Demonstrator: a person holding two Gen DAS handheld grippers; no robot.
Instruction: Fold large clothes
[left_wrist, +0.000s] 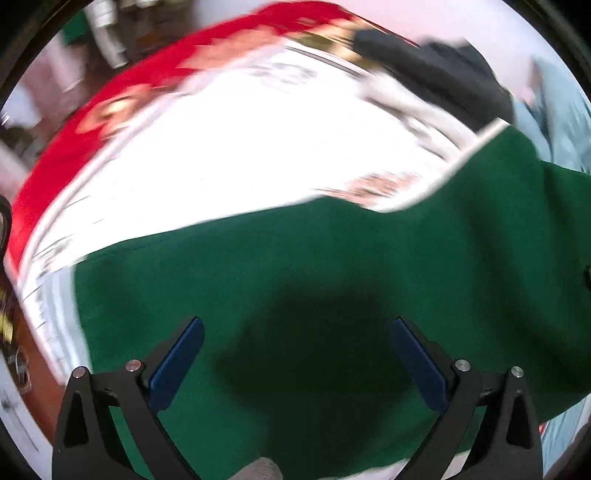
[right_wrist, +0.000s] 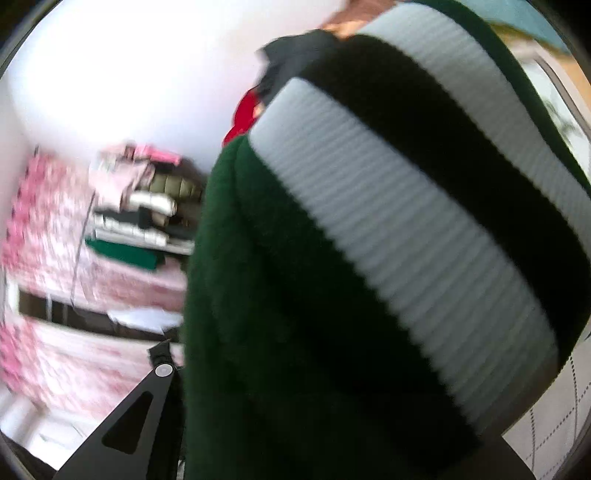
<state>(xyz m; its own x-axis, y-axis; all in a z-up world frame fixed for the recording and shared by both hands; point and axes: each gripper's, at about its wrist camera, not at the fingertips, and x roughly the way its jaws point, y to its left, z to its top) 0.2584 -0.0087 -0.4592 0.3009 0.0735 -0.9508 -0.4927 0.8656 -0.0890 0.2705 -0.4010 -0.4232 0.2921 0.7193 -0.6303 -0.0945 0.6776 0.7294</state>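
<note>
Hovering left gripper (left_wrist: 295, 328), green sweater (left_wrist: 332, 266)

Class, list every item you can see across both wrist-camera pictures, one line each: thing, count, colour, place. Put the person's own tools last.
green garment: one, dark green, spread across the lower half of the left wrist view under the gripper; in the right wrist view it fills the centre, close to the lens.
ribbed band: one, white with a dark stripe, on the green garment, right wrist view.
white cloth: one, white with faint print, beyond the garment.
red cloth: one, red, along the white cloth's far edge.
dark item: one, black, top right; too blurred to name.
stack of folded clothes: one pile, mixed colours, left background.
pink patterned fabric: one, pink and white, left.
left gripper: one, black with blue pads, open above the garment.
right gripper: one finger visible, black; the rest hidden by cloth.
</note>
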